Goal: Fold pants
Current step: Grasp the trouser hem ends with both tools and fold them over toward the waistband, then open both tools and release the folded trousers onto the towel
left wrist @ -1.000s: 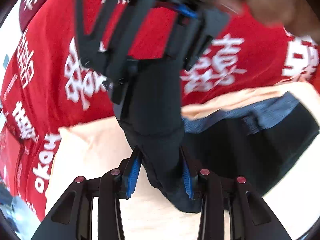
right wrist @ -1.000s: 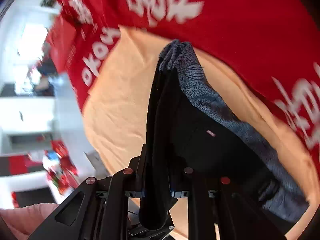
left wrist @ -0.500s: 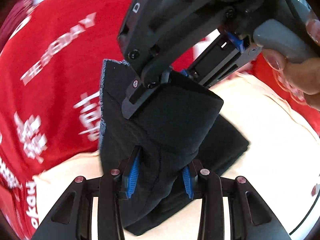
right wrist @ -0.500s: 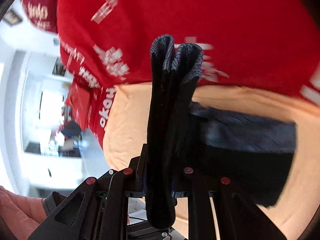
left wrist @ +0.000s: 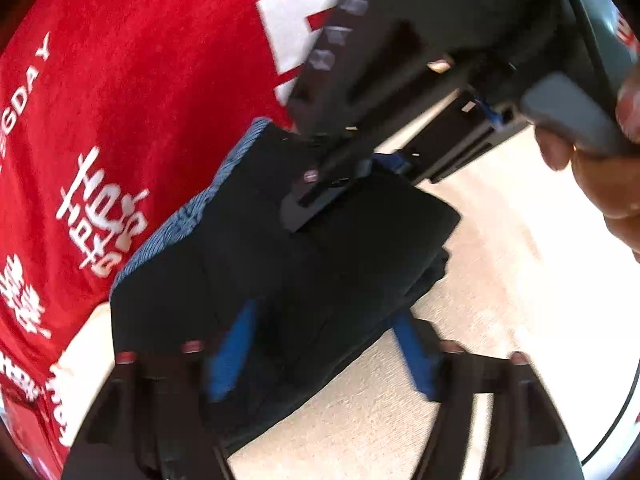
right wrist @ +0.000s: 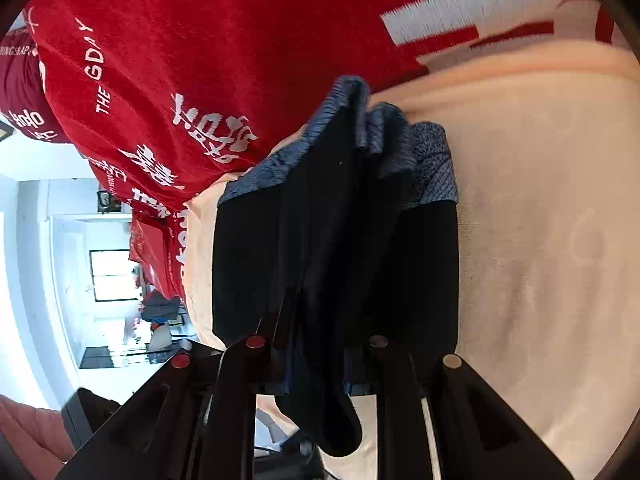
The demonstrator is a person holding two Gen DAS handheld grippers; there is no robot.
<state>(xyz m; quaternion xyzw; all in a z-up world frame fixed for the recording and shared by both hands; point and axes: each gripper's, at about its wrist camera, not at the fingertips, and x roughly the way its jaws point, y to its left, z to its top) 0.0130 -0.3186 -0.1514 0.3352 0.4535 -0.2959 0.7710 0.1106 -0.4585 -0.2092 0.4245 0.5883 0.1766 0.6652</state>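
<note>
The black pants (left wrist: pixel 320 264) with a blue-grey patterned waistband (left wrist: pixel 188 216) lie folded into a thick stack on the cream cloth (left wrist: pixel 500 280). My left gripper (left wrist: pixel 320 352) has its blue pads spread apart around the near edge of the stack. The right gripper's body (left wrist: pixel 400 80) shows above, one finger lying on top of the pants. In the right wrist view my right gripper (right wrist: pixel 316 356) is shut on a fold of the pants (right wrist: pixel 332 240), which bunches between its fingers; the waistband (right wrist: pixel 400 144) points away.
A red cloth with white lettering (left wrist: pixel 120 120) covers the surface behind the cream cloth and also shows in the right wrist view (right wrist: pixel 200 60). A hand (left wrist: pixel 608 184) holds the right gripper's handle. A room with a window (right wrist: pixel 108 276) lies beyond the edge.
Both grippers have lowered the folded part onto the rest of the pants. My left gripper's pads have spread apart from the fabric. The right gripper stays shut on its fold.
</note>
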